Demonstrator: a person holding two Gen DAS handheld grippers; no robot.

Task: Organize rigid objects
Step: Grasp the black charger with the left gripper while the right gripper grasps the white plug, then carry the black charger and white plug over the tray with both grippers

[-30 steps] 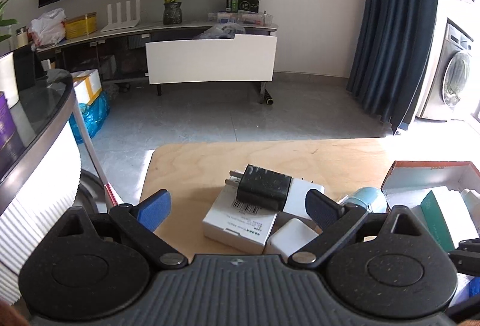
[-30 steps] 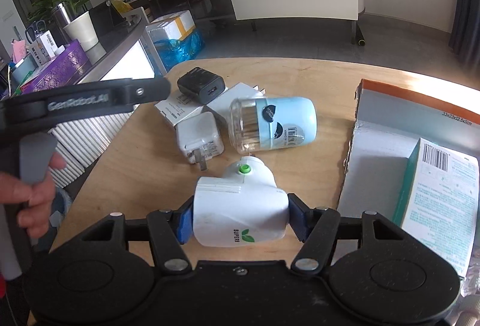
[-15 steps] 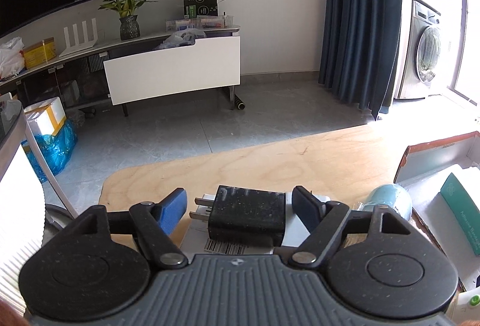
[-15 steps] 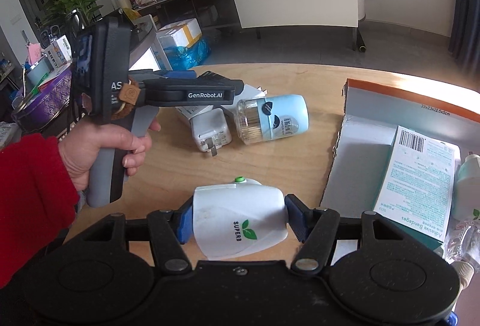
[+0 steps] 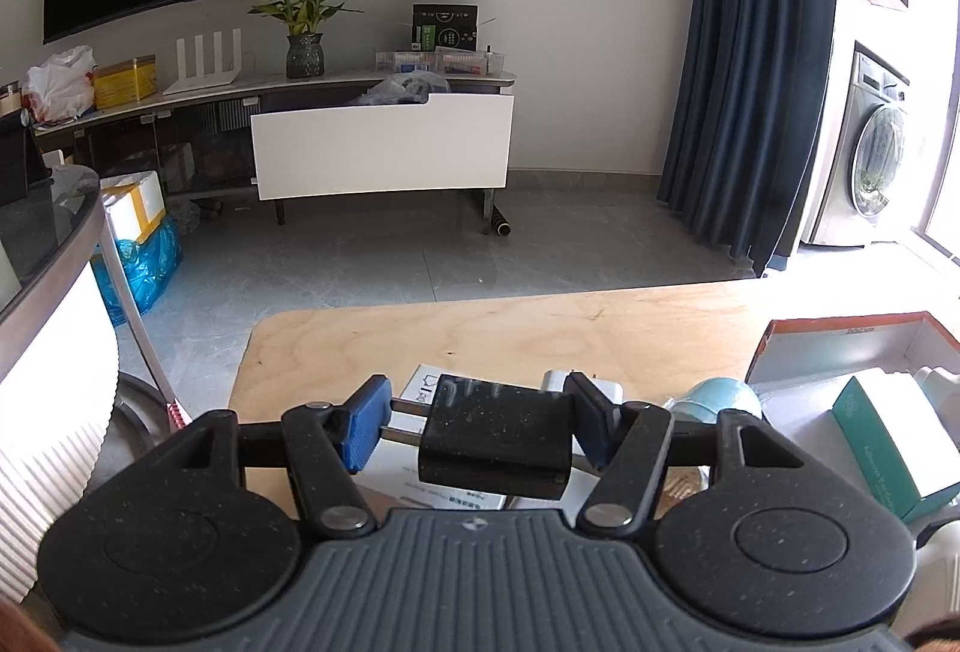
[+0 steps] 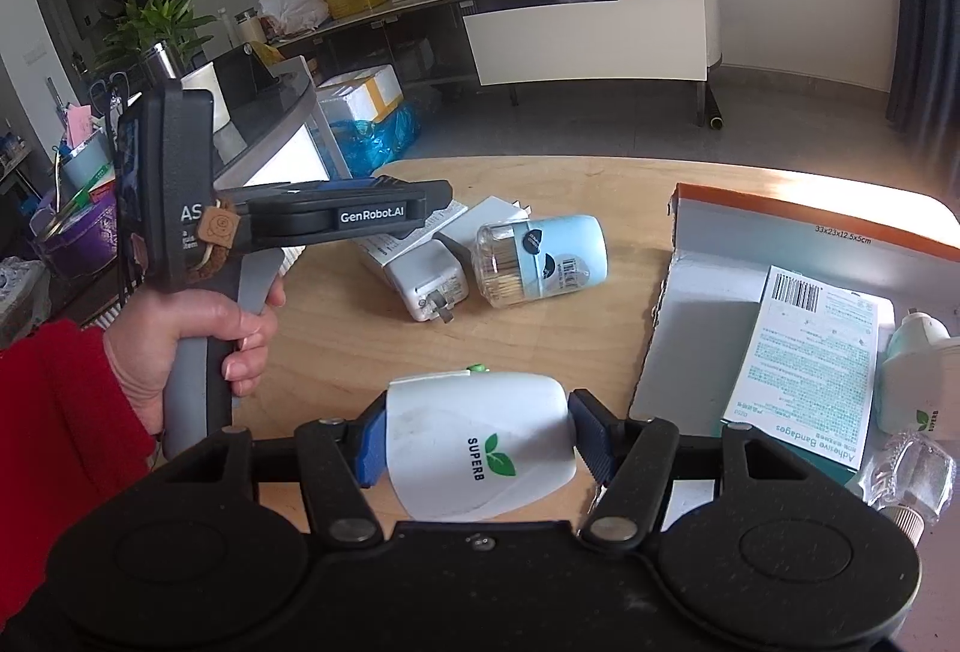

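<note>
The left gripper (image 5: 477,430) is closing on the black charger (image 5: 501,439), which sits between its fingers (image 5: 363,430) on top of the small white box (image 5: 420,478) near the left end of the worktop (image 5: 540,328). The right pad looks to be touching the charger's body, while the left pad meets only the two metal prongs sticking out that side. I'd judge that a poor purchase: prongs are thin and slick, and the charger could swivel once lifted. Better to shift a little so both pads bear on the flat plastic sides, then finish the squeeze before raising it, and lift straight up so the box beneath does not drag along.

The right gripper (image 6: 480,439) is clamped on the white bottle (image 6: 480,448), pads pressed on both flanks, the bottle lying crosswise and clear of the worktop as far as I can tell. The open carton (image 6: 810,214) stands just to its right, already holding a bandage box (image 6: 810,358) and another bottle (image 6: 918,382). A white charger (image 6: 429,274) and a blue jar (image 6: 540,256) lie on the wood, not yet sorted. The bottle wants to go into bare carton floor near the left wall; keep the grip firm until it rests.
</note>
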